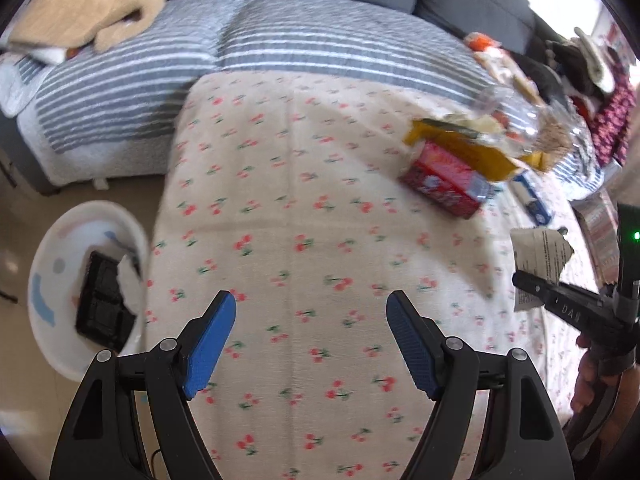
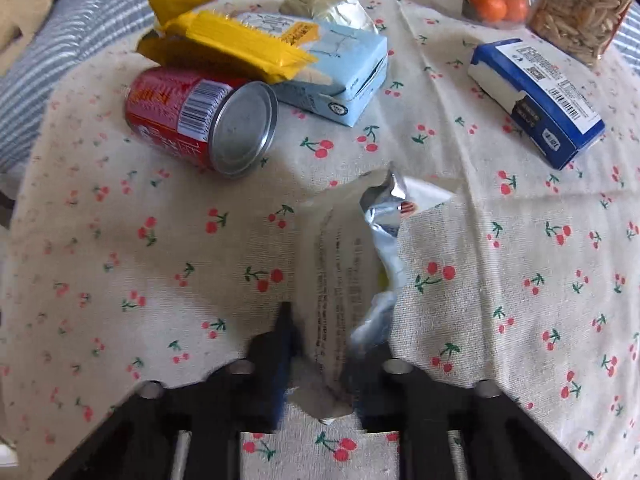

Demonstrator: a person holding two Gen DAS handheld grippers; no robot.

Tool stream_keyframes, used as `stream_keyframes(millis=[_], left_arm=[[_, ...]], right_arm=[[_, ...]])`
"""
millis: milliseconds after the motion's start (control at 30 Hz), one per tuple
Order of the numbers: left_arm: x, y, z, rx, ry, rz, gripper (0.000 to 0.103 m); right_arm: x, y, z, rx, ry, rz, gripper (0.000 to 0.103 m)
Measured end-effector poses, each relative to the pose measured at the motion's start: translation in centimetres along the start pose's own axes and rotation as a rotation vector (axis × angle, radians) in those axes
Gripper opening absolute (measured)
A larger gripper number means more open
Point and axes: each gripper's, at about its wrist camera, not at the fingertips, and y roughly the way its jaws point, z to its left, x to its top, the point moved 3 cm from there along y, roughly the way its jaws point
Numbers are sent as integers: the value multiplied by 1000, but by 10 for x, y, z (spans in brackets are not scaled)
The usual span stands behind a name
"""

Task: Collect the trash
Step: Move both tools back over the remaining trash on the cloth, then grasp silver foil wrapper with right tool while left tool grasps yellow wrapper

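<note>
Torn silver-lined paper wrapper (image 2: 344,280) | right tool (image 2: 324,344) is clenching it above cherry-print desk (image 2: 160,260) | left tool (image 1: 310,320) is hanging released | advice: lifting clear, carrying steadily to white plastic bin (image 1: 60,248)

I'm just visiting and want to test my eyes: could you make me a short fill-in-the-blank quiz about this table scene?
1. The right hand-held gripper is shut on a torn ____.
2. The red can lies on its ____ on the cherry tablecloth.
3. The left hand-held gripper is open and holds ____.
4. The white bin beside the table already holds a ____ tray.

Missing words: wrapper; side; nothing; black
</note>
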Motion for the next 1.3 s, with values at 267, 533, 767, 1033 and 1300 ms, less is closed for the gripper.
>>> stream_keyframes(millis=[267,533,767,1033,1300], left_arm=[[17,-13,-72,-75,87,-125,80],[45,13,-144,-133,48,-178,80],[74,39,-176,-48,-48,-200,78],[88,62,-168,-14,-183,-156,22],[86,42,-161,-88,-125,-156,14]], right_arm=[[2,-43,-47,62,23,-96,9],[-2,-65,-98,57,70,-124,9],[-4,-76,-130,91,124,-131,9],[0,-79,-145,116,141,-132,9],[1,-84,-154,128,158,-139,9]])
